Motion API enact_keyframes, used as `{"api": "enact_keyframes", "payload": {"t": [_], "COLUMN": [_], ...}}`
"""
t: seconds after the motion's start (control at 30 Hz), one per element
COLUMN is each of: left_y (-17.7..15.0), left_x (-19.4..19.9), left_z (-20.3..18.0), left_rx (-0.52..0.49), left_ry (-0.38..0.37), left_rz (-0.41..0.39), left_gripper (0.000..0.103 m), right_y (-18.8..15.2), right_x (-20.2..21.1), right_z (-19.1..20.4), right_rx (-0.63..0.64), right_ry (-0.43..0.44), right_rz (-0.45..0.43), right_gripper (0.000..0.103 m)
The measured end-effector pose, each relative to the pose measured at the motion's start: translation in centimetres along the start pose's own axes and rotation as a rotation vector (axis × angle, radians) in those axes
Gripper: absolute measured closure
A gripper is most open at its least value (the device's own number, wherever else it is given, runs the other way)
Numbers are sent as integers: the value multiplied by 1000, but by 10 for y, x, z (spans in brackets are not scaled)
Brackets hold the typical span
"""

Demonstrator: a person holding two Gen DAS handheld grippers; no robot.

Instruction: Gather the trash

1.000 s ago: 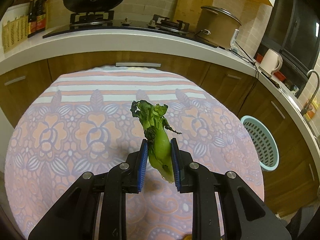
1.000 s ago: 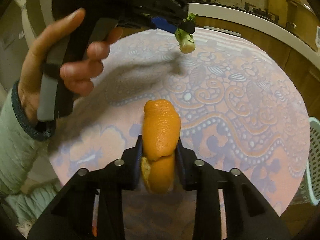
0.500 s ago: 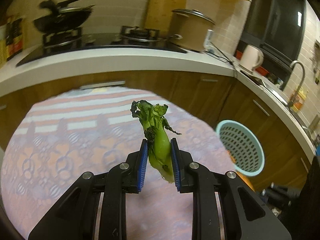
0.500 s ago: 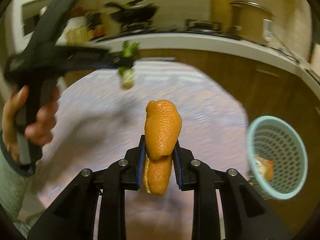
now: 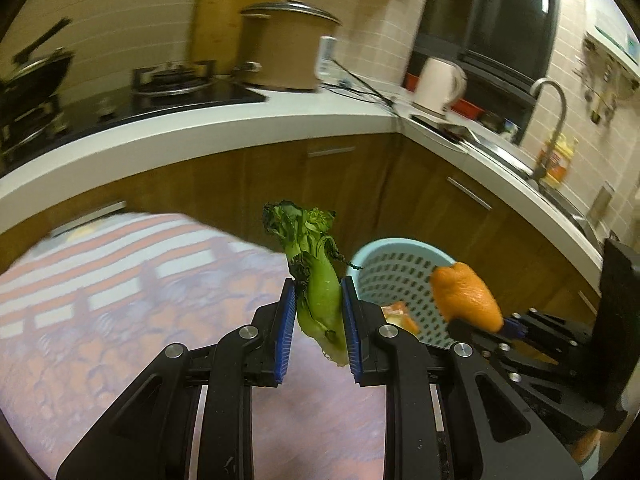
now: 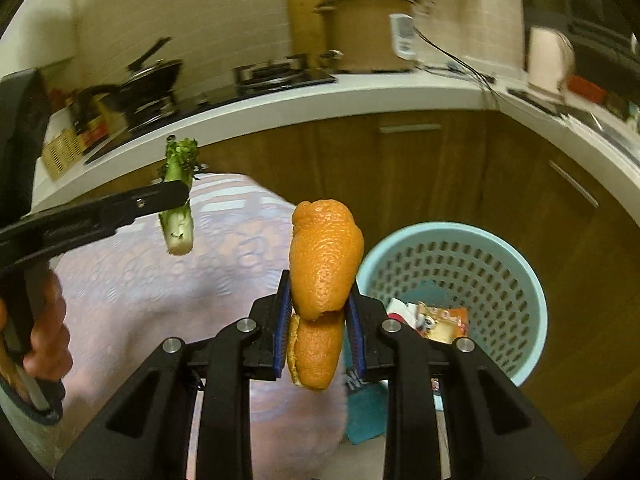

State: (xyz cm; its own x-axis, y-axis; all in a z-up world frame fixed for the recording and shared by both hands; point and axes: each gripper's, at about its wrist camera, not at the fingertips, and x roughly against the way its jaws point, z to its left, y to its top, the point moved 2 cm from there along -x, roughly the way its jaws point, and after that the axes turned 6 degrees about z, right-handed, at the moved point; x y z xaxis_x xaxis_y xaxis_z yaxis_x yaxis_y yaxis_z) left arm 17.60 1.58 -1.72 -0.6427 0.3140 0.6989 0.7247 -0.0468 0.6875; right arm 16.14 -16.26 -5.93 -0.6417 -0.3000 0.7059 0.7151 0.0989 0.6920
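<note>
my left claw (image 5: 318, 316) clamps a wilted green stalk (image 5: 316, 280) | my right claw (image 6: 320, 320) clamps an orange peel (image 6: 324, 276) | blue basket (image 6: 516, 268) beside table (image 6: 140, 292), wrappers inside

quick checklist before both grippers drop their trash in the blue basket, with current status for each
1. Left gripper clamped on the green vegetable scrap: ok, both pads press on the stalk.
2. Right gripper clamped on the orange peel: ok, the peel stands up between the pads.
3. Blue basket mouth open and facing up: ok, with room above the wrappers inside.
4. Peel above the basket opening: not ok, in the right wrist view it sits short of the rim.
5. Vegetable scrap above the basket opening: not ok, it hangs over the patterned tablecloth.
6. Grippers clear of each other: ok, apart in both views.
</note>
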Motion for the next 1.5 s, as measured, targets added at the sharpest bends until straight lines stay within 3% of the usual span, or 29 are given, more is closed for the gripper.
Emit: {"api": "enact_keyframes", "payload": {"t": [0.13, 0.37, 0.7, 0.73, 0.77, 0.8, 0.83, 0.87, 0.9, 1.2, 1.4, 1.5], "left_y": [8, 14, 17, 18, 18, 18, 19, 19, 19, 14, 6, -4], "left_x": [-29, -86, -150, -153, -155, -157, -156, -155, -154, -120, -70, -46], "left_z": [-22, -50, -76, -76, -77, -76, -75, -74, -73, -55, -43, -36], "left_rx": [-22, -41, -72, -74, -74, -66, -59, -54, -55, -20, -18, -7], "left_ry": [-45, -124, -180, -176, -174, -166, -160, -156, -159, -138, -43, 60], "left_rz": [23, 90, 169, 169, 170, 167, 157, 147, 146, 84, -26, -78], "left_gripper": [82, 82, 81, 75, 54, 43, 31, 30, 30, 30, 20, 19], "right_y": [1, -7, -16, -17, -17, -18, -18, -18, -18, -15, -4, -3], "right_x": [-13, -39, -64, -67, -68, -69, -70, -70, -68, -34, -1, 9], "right_z": [-31, -77, -121, -125, -129, -131, -134, -137, -139, -130, -96, -78], "right_rx": [-82, -161, -279, -293, -304, -312, -321, -330, -336, -343, -286, -258], "right_ry": [-2, -157, -190, -183, -180, -182, -184, -187, -191, -183, -209, -214], "right_rz": [25, 82, 152, 157, 162, 166, 169, 164, 156, 68, -30, -69], "right_gripper": [81, 81, 79, 79, 77, 72, 67, 56, 52, 52, 51, 50]}}
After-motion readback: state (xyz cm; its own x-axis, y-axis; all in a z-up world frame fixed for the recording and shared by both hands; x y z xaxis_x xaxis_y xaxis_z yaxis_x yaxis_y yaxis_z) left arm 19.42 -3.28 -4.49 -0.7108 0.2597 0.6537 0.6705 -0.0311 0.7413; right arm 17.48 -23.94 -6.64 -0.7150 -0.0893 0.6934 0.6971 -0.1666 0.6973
